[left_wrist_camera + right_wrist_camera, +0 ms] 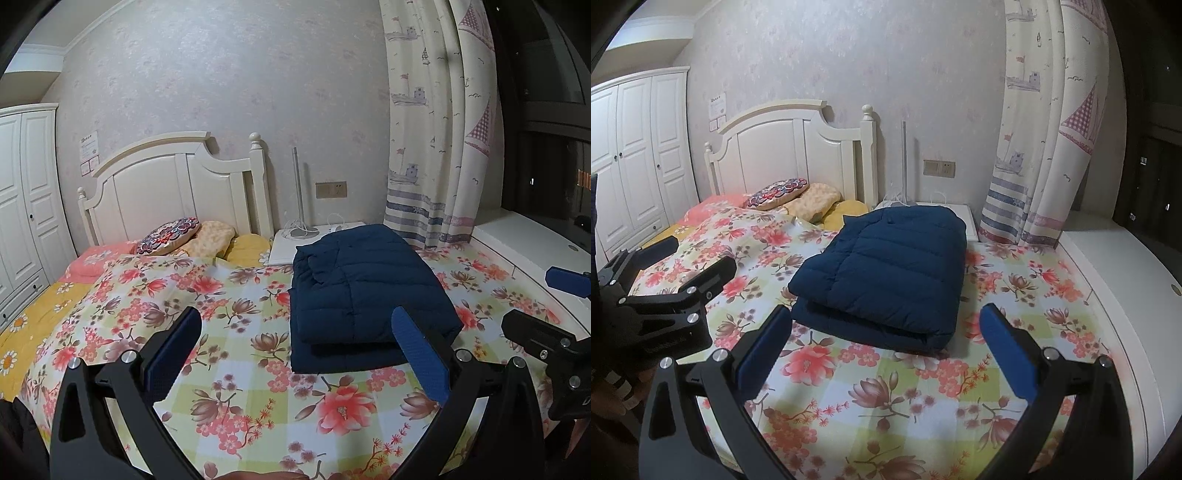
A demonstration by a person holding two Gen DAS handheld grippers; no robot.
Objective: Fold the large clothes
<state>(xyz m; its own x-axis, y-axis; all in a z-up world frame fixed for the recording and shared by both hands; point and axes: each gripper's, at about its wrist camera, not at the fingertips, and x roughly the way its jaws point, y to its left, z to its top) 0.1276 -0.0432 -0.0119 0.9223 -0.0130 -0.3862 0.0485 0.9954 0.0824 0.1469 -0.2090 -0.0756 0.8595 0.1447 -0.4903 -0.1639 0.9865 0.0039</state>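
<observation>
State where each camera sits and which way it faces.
Left wrist: rides the left gripper, facing the headboard across the floral bedspread; own blue-padded fingers spread, right gripper at the right edge.
Right wrist: rides the right gripper, same heading; own fingers spread, left gripper at the left edge.
Shared: folded navy puffer jacket, curtain, nightstand.

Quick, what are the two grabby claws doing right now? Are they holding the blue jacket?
Left gripper: open, holding nothing.
Right gripper: open, holding nothing.
The blue jacket lies folded on the bed, untouched.
</observation>
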